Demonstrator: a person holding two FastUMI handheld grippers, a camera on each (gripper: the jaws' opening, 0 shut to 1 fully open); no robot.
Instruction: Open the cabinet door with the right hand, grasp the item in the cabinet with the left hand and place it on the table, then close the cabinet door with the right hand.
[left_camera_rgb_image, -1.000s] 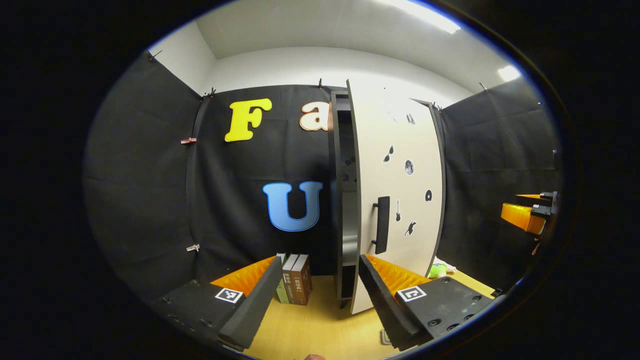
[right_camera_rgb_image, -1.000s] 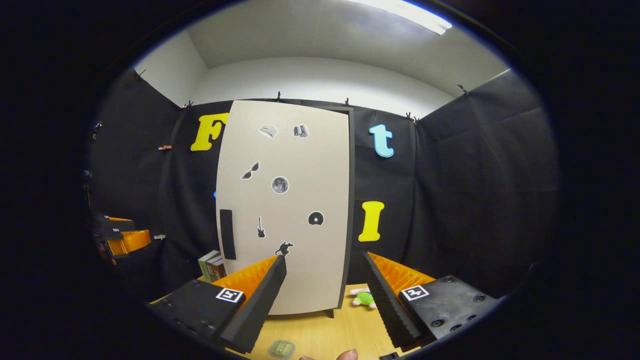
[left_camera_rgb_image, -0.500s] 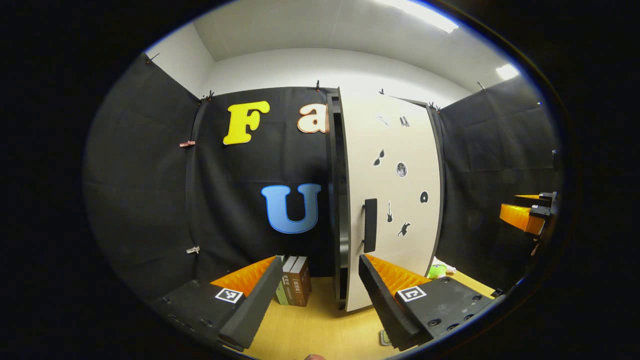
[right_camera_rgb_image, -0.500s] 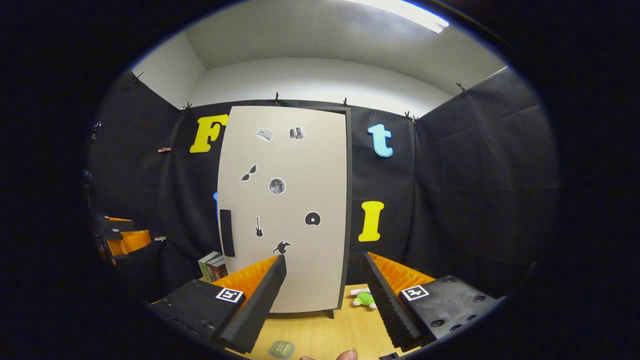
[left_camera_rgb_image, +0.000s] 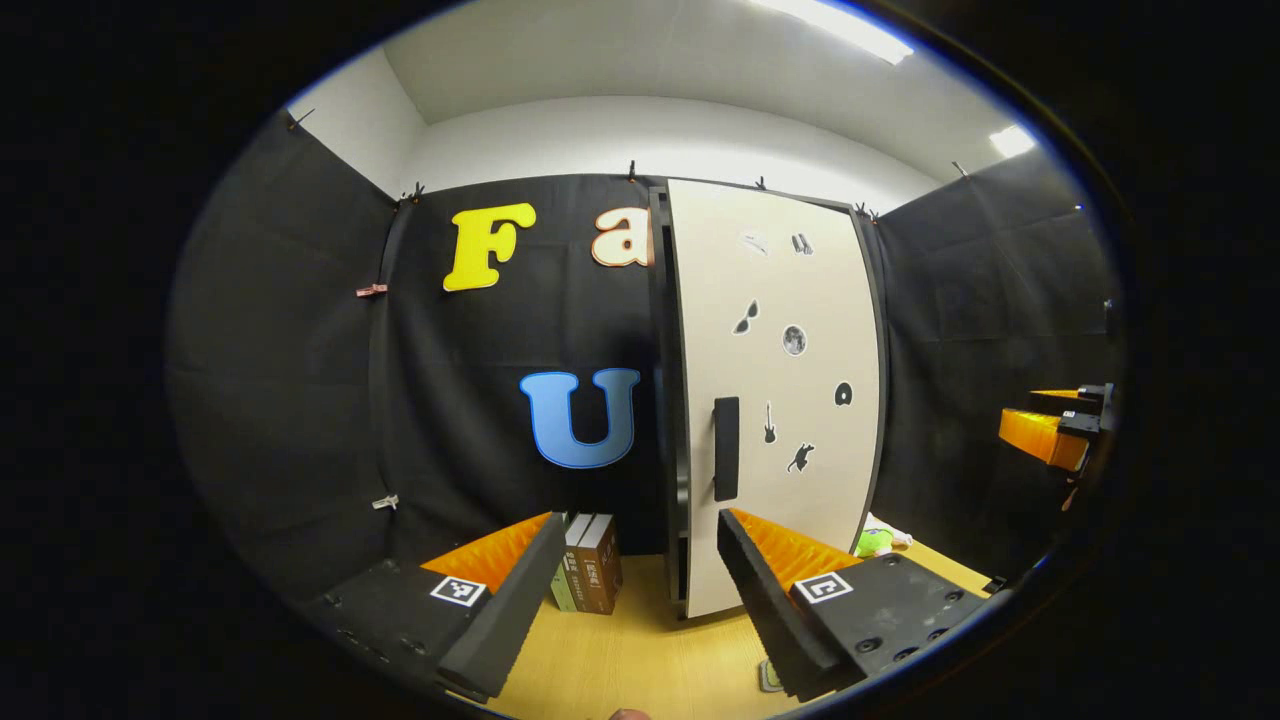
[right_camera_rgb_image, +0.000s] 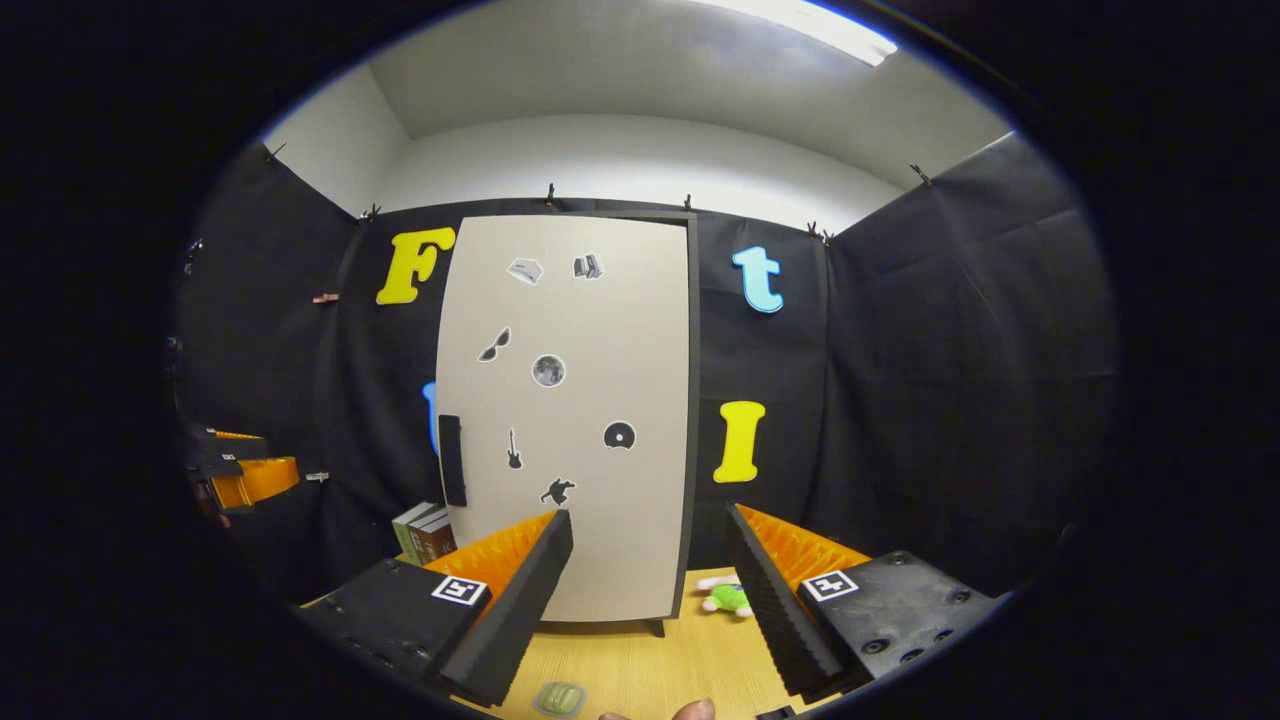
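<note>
Beige cabinet door with black stickers (right_camera_rgb_image: 565, 420) sits nearly flush against its dark frame at the tabletop's (right_camera_rgb_image: 680, 660) back edge. Both right gripper (right_camera_rgb_image: 650, 590) and left gripper (left_camera_rgb_image: 630, 600) hang released, off the door. Judgement: a flat push beside the black bar handle (right_camera_rgb_image: 452, 460) would seat it; the small green item (right_camera_rgb_image: 560, 697) lies at the tabletop's front edge.

Black cloth walls (right_camera_rgb_image: 950, 350), white ceiling (right_camera_rgb_image: 600, 90), ceiling light (right_camera_rgb_image: 800, 25)

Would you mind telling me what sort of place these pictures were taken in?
Most likely a staged recording booth, not a real home: black cloth walls are clipped up around a wooden table, on which stand a lone sticker-covered cabinet and a few books.
</note>
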